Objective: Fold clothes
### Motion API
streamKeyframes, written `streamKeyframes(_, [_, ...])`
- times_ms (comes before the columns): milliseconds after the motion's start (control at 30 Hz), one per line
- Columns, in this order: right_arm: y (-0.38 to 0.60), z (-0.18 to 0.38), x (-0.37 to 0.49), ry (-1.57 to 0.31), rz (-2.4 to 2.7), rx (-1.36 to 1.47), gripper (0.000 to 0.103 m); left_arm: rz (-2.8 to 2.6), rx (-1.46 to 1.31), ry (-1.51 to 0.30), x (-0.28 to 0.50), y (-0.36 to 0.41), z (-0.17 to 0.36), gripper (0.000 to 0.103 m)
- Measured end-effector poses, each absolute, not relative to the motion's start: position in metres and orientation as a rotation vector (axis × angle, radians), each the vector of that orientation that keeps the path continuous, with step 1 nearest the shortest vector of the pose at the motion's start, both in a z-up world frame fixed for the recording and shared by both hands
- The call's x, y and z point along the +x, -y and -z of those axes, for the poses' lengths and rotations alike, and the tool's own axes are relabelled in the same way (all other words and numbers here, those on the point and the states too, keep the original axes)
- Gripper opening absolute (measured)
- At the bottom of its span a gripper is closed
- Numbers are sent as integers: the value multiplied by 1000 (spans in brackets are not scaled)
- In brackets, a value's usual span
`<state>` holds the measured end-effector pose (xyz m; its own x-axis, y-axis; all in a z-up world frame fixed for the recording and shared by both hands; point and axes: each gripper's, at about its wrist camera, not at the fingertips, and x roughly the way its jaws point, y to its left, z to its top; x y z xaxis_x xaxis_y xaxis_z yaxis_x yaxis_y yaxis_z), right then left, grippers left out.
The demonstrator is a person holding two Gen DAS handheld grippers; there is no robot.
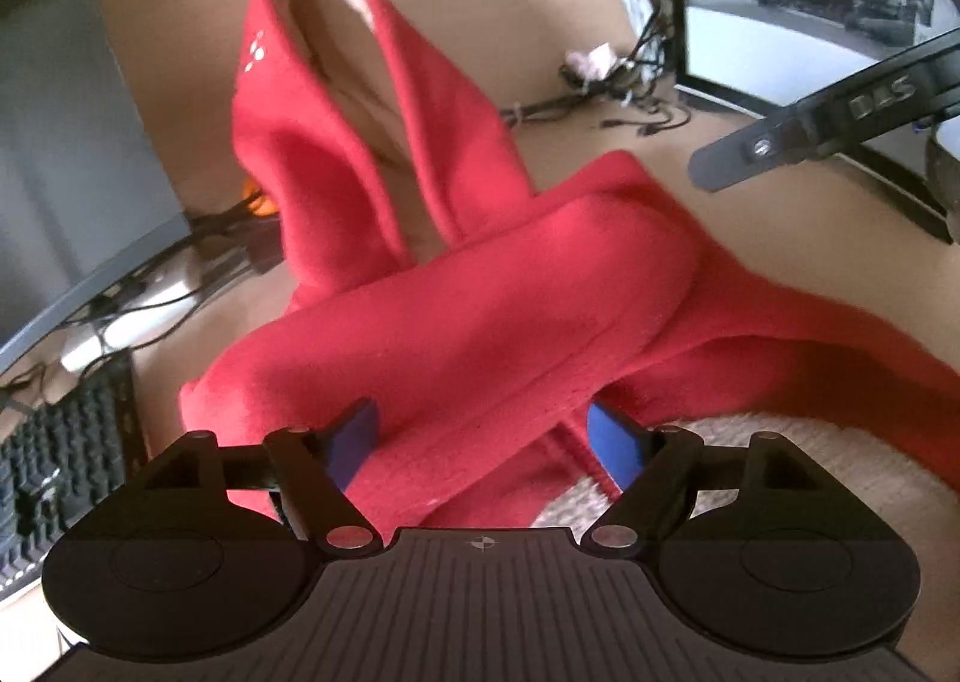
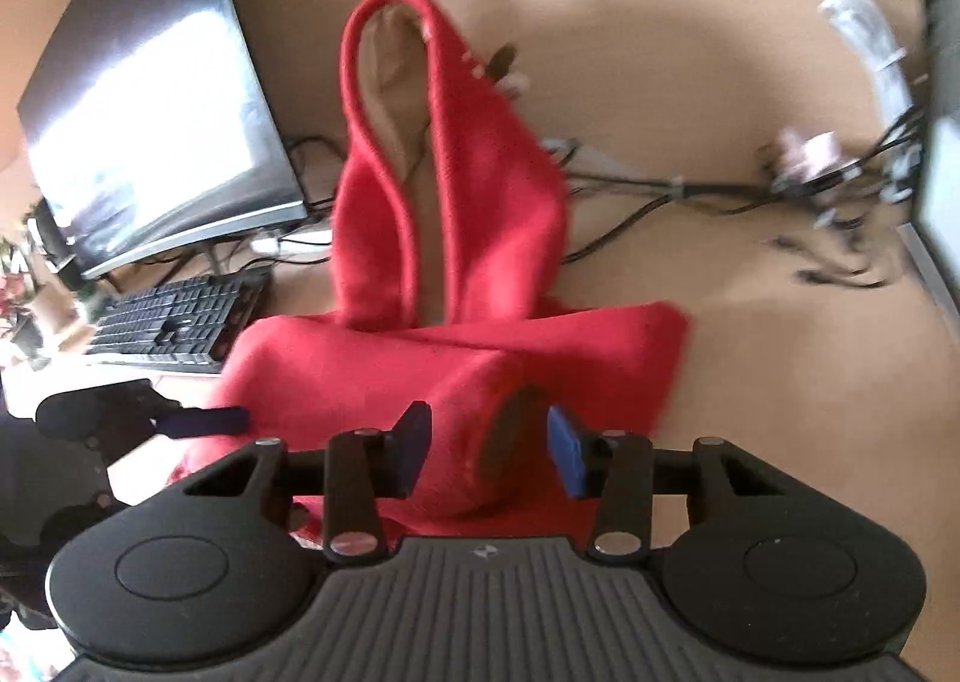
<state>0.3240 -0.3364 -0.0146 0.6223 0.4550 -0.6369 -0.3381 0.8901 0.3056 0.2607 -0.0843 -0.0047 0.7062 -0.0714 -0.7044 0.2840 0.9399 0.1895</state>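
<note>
Bare desk (image 2: 750,382) lies open at 3 o'clock of the red hoodie (image 2: 420,370). Keyboard (image 2: 174,322) and monitor (image 2: 156,129) block 9 to 10 o'clock; cables (image 2: 690,190) cross at 1 o'clock.

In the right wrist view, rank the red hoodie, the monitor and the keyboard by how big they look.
Largest to smallest as they appear:
1. red hoodie
2. monitor
3. keyboard
The hoodie lies nearest the camera, so its lead over the monitor may partly come from nearness.
</note>
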Motion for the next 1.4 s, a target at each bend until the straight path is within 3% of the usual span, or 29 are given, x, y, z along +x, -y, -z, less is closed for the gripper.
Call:
streamKeyframes(133, [323, 35, 346, -822, -510, 182, 41, 171, 302, -790, 262, 81, 8, 65])
streamKeyframes(200, [316, 41, 352, -832, -551, 193, 29, 156, 316, -798, 266, 82, 11, 59])
streamKeyframes(267, [305, 42, 351, -811, -533, 123, 20, 139, 335, -803, 268, 84, 14, 44])
streamKeyframes(367, [300, 30, 344, -746, -525, 90, 16, 127, 308, -814, 275, 82, 13, 36])
streamKeyframes(433, [302, 12, 334, -671, -513, 54, 16, 132, 253, -822, 280, 78, 6, 23])
streamKeyframes(567, [302, -13, 315, -535, -433, -117, 16, 184, 117, -786, 286, 73, -18, 22])
streamKeyframes(667, [303, 1, 319, -584, -386, -177, 16, 222, 122, -774, 292, 83, -19, 22])
streamKeyframes(767, [304, 20, 325, -676, -341, -185, 26, 245, 141, -815, 298, 92, -3, 23])
streamKeyframes(800, [308, 22, 325, -683, -325, -170, 40, 247, 143, -830, 298, 94, 3, 25])
streamKeyframes(833, [312, 24, 324, -688, -309, -153, 60, 248, 143, -844, 299, 95, 8, 28])
streamKeyframes(900, [320, 17, 321, -655, -300, -104, 83, 250, 132, -849, 297, 94, 10, 31])
streamKeyframes(967, [324, 3, 317, -605, -338, -39, 89, 260, 114, -850, 295, 92, 8, 42])
streamKeyframes(1033, [326, -9, 316, -570, -405, 31, 103, 265, 103, -851, 294, 91, 8, 56])
streamKeyframes(1233, [319, 14, 339, -726, -570, 212, 103, 235, 103, -864, 287, 95, 10, 79])
streamKeyframes(1333, [326, 52, 363, -903, -492, 342, 103, 202, 122, -874, 284, 94, 7, 87])
streamKeyframes(1400, [333, 59, 366, -908, -495, 421, 103, 177, 132, -879, 284, 92, 6, 89])
